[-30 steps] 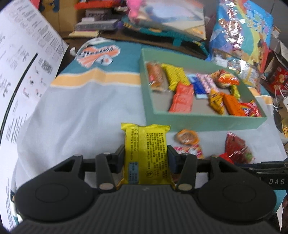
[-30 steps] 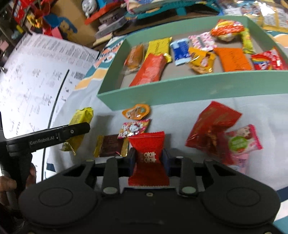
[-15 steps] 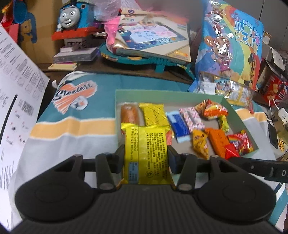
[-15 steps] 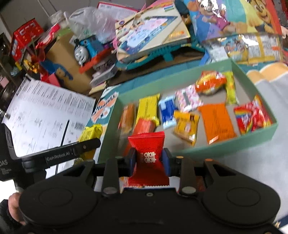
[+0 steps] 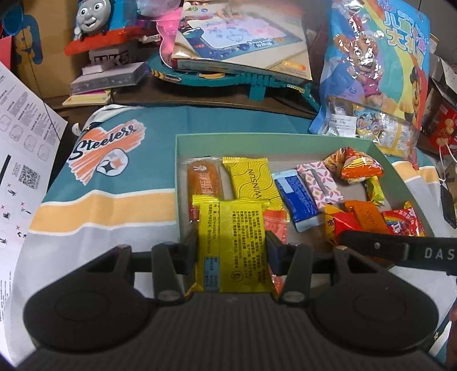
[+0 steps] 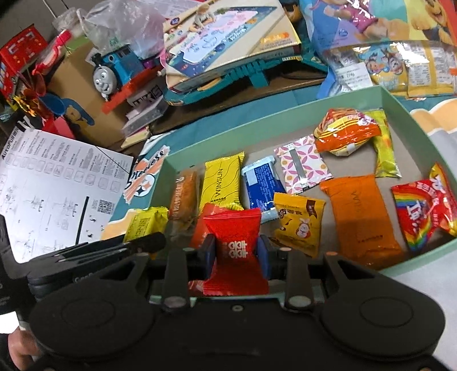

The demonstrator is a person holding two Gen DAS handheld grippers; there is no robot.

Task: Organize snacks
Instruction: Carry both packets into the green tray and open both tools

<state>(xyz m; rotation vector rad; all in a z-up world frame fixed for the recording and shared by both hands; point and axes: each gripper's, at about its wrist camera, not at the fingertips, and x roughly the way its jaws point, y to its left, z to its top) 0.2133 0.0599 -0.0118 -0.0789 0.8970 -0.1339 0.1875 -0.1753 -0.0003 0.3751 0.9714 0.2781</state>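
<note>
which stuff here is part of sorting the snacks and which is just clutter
Part of the job:
- yellow foil snack packet in left gripper
- red candy wrapper in right gripper
- green cardboard tray with snacks

Lying about:
- blue toy train
- printed instruction sheet
- drawing-mat box

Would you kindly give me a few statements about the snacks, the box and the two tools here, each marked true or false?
1. The left tool grips a yellow packet. True.
2. The right tool is empty. False: it is shut on a red packet.
3. The green box already holds several snacks. True.
4. The blue bar in the box lies between the WINSUN packet and the pink-patterned packet. True.
5. The toy train sits inside the box. False: it stands behind it, among the clutter.
</note>
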